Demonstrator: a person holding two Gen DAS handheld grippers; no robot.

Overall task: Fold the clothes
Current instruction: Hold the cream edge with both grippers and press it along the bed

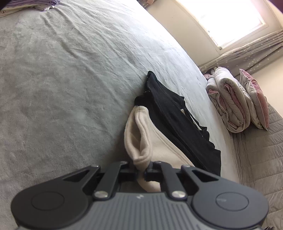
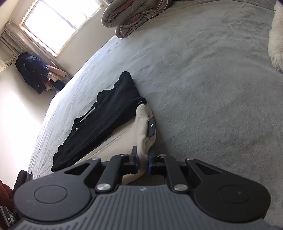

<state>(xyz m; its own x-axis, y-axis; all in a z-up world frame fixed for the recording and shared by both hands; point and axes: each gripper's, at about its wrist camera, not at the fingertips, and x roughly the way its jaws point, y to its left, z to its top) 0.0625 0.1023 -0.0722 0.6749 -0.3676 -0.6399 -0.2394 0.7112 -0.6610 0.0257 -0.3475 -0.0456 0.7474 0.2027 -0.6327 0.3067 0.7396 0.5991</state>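
The left gripper (image 1: pixel 140 172) and right gripper (image 2: pixel 142 161) each pinch one end of the cream fleece garment (image 1: pixel 141 139); its long axis spans between them; the limp black knit garment (image 1: pixel 176 113) lies draped across it, away from both.

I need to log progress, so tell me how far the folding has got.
Done: little that shows; a pile of clothes lies at the far end of the bed, but whether it is folded I cannot tell. In hand: the left gripper and right gripper each pinch an edge of the cream garment. Left: that fold, then the crumpled black garment.
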